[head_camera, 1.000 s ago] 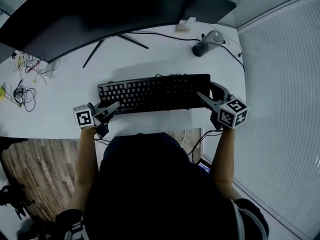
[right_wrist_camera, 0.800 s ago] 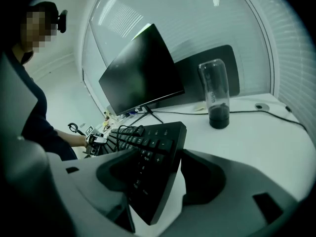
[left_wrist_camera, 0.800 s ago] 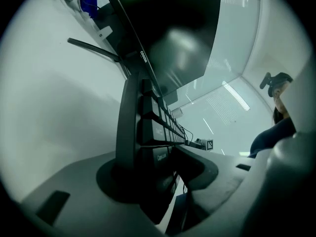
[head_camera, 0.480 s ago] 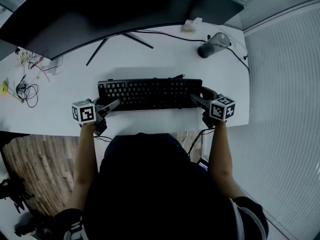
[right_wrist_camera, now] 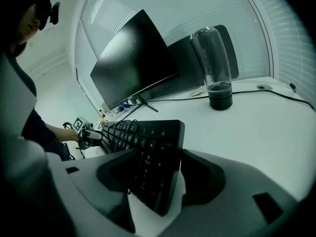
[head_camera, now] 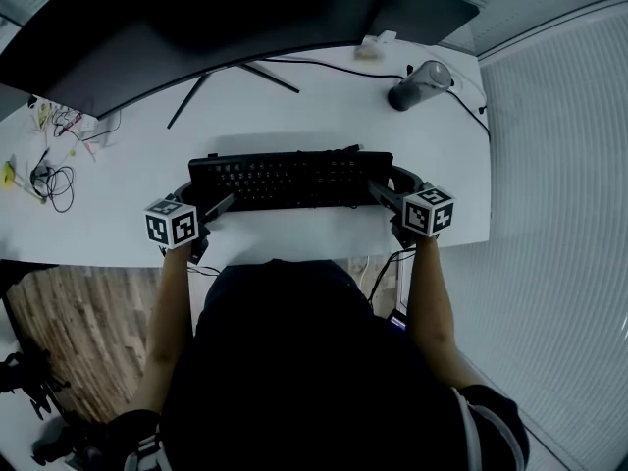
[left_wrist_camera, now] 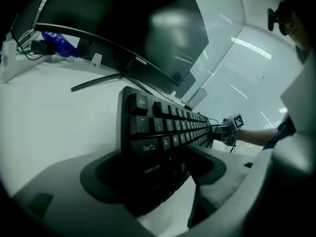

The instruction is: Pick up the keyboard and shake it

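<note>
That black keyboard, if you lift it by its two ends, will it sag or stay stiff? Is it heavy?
Probably stiff: the keyboard looks like one straight, thick slab in every view. Likely fairly heavy for its size, being full-width with tall keys. Its cable, looped at the back edge, may tug as it rises.

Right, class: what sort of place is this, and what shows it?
Probably an office or study workstation: a white desk holds a black keyboard, a big curved monitor on a stand, and tangled cables at its left end. Window blinds run along the right.
</note>
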